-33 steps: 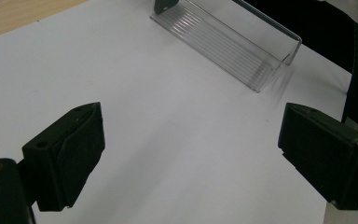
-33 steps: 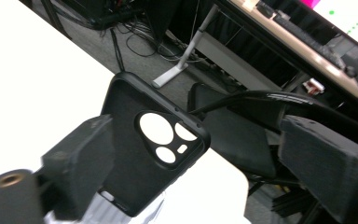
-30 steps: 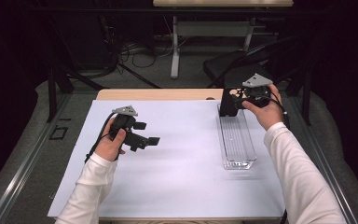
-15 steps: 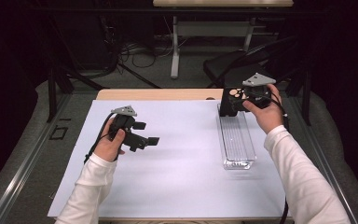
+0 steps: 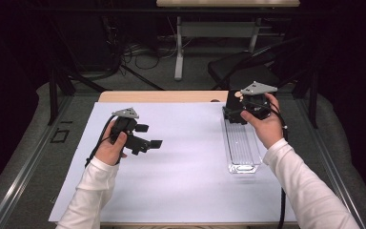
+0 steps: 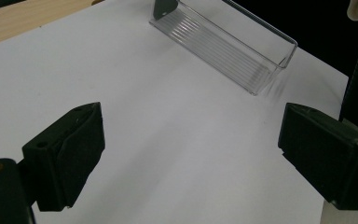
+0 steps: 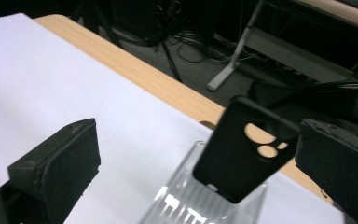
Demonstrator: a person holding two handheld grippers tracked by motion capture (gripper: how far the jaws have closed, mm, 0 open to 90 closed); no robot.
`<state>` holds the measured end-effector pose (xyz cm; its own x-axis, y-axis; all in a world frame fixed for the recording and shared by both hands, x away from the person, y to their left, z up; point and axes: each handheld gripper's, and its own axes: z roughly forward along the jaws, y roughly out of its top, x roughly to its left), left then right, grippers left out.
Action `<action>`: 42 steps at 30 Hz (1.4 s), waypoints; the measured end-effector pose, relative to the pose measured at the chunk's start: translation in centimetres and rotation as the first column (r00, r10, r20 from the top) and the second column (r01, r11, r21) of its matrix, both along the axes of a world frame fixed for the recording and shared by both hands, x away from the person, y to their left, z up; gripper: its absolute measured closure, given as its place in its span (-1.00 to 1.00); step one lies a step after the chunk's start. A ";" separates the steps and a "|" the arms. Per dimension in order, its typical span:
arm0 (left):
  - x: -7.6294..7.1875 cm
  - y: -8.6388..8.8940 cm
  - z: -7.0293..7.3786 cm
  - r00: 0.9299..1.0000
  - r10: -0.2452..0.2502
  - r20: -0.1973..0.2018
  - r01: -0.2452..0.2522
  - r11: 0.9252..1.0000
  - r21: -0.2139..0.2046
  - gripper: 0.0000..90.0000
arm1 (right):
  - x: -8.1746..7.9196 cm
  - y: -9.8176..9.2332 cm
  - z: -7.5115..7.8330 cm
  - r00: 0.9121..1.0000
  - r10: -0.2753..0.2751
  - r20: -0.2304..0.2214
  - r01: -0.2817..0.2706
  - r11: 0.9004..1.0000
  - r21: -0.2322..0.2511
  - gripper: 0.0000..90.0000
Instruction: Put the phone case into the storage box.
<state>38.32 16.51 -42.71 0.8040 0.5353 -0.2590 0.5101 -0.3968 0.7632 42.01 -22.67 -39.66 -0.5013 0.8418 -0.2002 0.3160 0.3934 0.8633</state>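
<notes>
The black phone case [image 7: 242, 149] stands in the far end of the clear tray [image 5: 241, 148] on the counter, between the right gripper's [image 7: 200, 172] wide-open fingers, while the left gripper [image 6: 191, 158] hovers wide open too.

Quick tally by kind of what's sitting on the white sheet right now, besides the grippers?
Clear plastic tray: 1
Black phone case, standing at the tray's far end: 1
Total: 2
</notes>
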 end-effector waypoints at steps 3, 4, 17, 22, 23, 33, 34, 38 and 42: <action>0.0 0.0 0.0 1.000 -0.001 -0.001 0.001 1.000 -0.003 -0.83 | -1.0 0.6 -0.1 1.000 0.019 -0.007 -0.019 1.000 0.009 -1.00; 0.0 0.0 0.0 1.000 -0.001 0.000 0.001 1.000 -0.003 -0.83 | -1.3 0.8 -0.1 1.000 0.029 -0.012 -0.029 1.000 0.006 -1.00; -0.3 0.2 0.6 1.000 -0.013 0.015 0.013 1.000 -0.008 -0.83 | -6.0 3.9 -2.3 0.988 0.147 -0.046 -0.146 0.989 0.021 -1.00; -0.4 0.1 0.7 1.000 -0.016 0.017 0.016 1.000 -0.006 -0.83 | -7.3 4.8 -3.4 0.987 0.157 -0.038 -0.156 0.987 0.036 -1.00; -0.4 0.1 0.7 1.000 -0.015 0.017 0.016 1.000 -0.007 -0.83 | -7.5 4.9 -3.7 0.987 0.158 -0.040 -0.157 0.987 0.043 -1.00; -0.4 0.1 0.8 1.000 -0.017 0.020 0.018 1.000 -0.010 -0.83 | -9.9 5.4 -6.9 0.985 0.162 -0.052 -0.156 0.981 0.113 -1.00; -0.5 0.1 0.8 1.000 -0.019 0.019 0.019 1.000 -0.009 -0.83 | -10.2 5.4 -7.3 0.985 0.166 -0.053 -0.159 0.981 0.115 -1.00; -0.5 0.0 0.8 1.000 -0.015 0.020 0.015 1.000 -0.011 -0.83 | -11.0 5.7 -9.2 0.982 0.180 -0.060 -0.171 0.976 0.133 -1.00; -0.5 0.0 0.8 1.000 -0.017 0.020 0.018 1.000 -0.007 -0.83 | -11.5 6.0 -10.6 0.978 0.196 -0.067 -0.187 0.975 0.118 -1.00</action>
